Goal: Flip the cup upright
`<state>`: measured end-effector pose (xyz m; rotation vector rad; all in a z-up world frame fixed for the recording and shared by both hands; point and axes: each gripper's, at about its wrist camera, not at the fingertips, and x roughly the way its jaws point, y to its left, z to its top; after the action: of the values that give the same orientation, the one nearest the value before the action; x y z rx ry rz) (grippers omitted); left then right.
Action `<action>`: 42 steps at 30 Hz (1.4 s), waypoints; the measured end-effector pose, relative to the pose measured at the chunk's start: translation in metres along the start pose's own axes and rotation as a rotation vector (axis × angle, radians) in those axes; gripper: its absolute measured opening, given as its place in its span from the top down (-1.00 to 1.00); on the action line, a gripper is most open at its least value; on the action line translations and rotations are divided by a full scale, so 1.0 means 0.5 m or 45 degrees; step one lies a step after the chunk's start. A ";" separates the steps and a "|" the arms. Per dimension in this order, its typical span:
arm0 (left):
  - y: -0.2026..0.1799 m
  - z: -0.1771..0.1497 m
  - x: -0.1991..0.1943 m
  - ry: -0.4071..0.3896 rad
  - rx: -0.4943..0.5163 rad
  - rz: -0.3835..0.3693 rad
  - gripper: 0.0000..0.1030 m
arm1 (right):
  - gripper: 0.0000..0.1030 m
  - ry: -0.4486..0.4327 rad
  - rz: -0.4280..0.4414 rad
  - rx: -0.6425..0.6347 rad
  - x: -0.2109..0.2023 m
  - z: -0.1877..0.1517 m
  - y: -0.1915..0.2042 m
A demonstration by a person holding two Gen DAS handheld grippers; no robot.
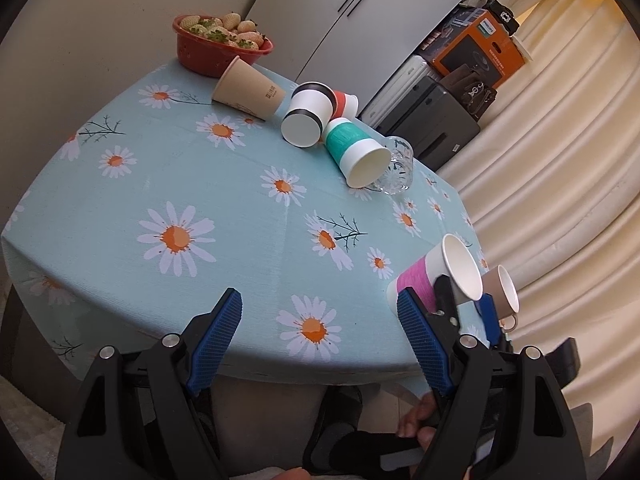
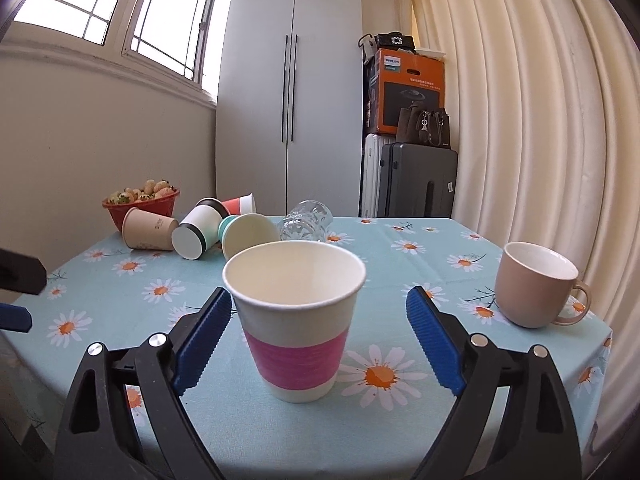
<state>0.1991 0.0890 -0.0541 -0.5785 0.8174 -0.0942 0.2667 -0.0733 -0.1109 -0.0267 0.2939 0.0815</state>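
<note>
A white paper cup with a pink band stands upright on the daisy tablecloth between the spread jaws of my right gripper, which is open and does not touch it. It also shows in the left wrist view, near the table's right edge. My left gripper is open and empty over the table's near edge. Several cups lie on their sides at the far end: a tan one, a white one with black bands, a red one, a teal one and a clear glass.
A beige mug stands upright at the table's right edge. A red bowl of strawberries sits at the far left corner. Beyond the table stand a white cabinet, suitcases with boxes on top, and a cream curtain.
</note>
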 end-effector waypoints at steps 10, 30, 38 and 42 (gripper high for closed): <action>-0.038 -0.024 -0.046 -0.107 0.138 0.007 -0.52 | -0.83 -0.009 0.079 0.033 -0.129 0.059 -0.054; -0.146 -0.222 -0.249 -0.420 0.532 0.023 -0.56 | -0.83 -0.123 0.143 0.011 -0.431 0.123 -0.233; -0.157 -0.277 -0.303 -0.504 0.585 0.044 -0.56 | -0.83 -0.058 0.188 0.005 -0.489 0.112 -0.260; -0.154 -0.295 -0.313 -0.503 0.576 0.045 -0.56 | -0.83 -0.023 0.216 -0.023 -0.500 0.096 -0.249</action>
<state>-0.0030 0.0041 0.0097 -0.1443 0.4000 -0.1237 0.0523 -0.2146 0.0094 -0.0193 0.2772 0.2527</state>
